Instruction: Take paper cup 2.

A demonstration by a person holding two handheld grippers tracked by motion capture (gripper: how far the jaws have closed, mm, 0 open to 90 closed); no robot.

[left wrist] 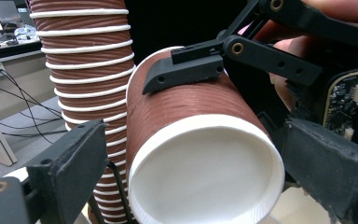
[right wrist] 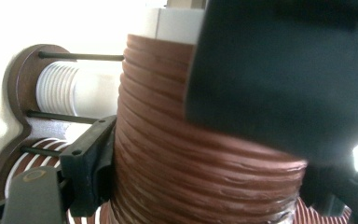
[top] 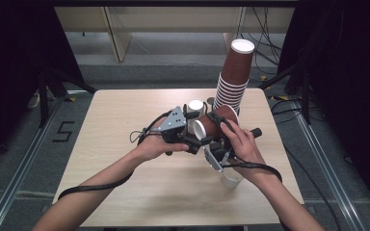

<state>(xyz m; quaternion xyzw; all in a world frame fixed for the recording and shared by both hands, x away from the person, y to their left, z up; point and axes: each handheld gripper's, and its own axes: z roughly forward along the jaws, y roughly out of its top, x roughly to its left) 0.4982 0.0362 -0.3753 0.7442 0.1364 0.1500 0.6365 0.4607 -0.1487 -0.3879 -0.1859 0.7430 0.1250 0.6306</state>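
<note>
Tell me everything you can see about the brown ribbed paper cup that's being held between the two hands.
The brown ribbed paper cup has a white rolled rim and a plain white inside, and looks empty. It lies tilted on its side above the light wooden table, mouth turned toward the person. The right tongs clamp its ribbed wall near the base, while the left tongs straddle its mouth, the jaws not clearly touching. The tall stack of matching brown cups stands just behind it.

Brown ribbed cup (left wrist: 191, 126), white inside; black jaws.
</note>
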